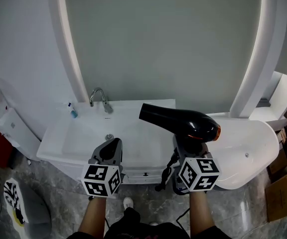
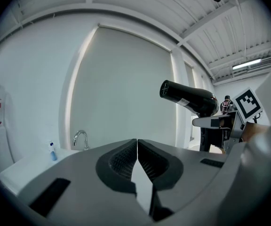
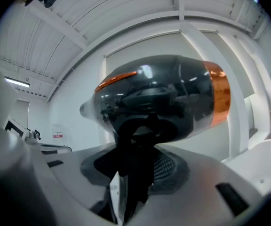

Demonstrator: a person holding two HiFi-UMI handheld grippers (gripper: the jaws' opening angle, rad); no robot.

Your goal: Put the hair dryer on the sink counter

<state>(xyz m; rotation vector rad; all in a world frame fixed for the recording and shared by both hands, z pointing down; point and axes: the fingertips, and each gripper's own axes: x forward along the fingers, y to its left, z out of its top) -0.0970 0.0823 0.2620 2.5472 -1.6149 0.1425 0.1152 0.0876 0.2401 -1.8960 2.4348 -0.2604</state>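
Observation:
A glossy black hair dryer [image 1: 181, 123] with an orange ring at its rear is held up by its handle in my right gripper [image 1: 189, 148], nozzle pointing left over the white sink counter [image 1: 133, 148]. In the right gripper view the hair dryer [image 3: 159, 102] fills the frame, its handle clamped between the jaws of my right gripper [image 3: 135, 173]. My left gripper [image 1: 111, 151] hovers over the sink's front edge, jaws together and empty. From the left gripper view, my left gripper [image 2: 137, 161] sees the hair dryer [image 2: 189, 97] at the upper right.
A chrome faucet [image 1: 99, 99] stands at the back of the basin [image 1: 91, 133], with a small blue-capped item [image 1: 73, 112] to its left. A white tub-like fixture [image 1: 248, 151] lies right of the sink. Cardboard boxes [image 1: 283, 193] sit on the floor at far right. The dryer's cord [image 1: 166, 176] hangs below.

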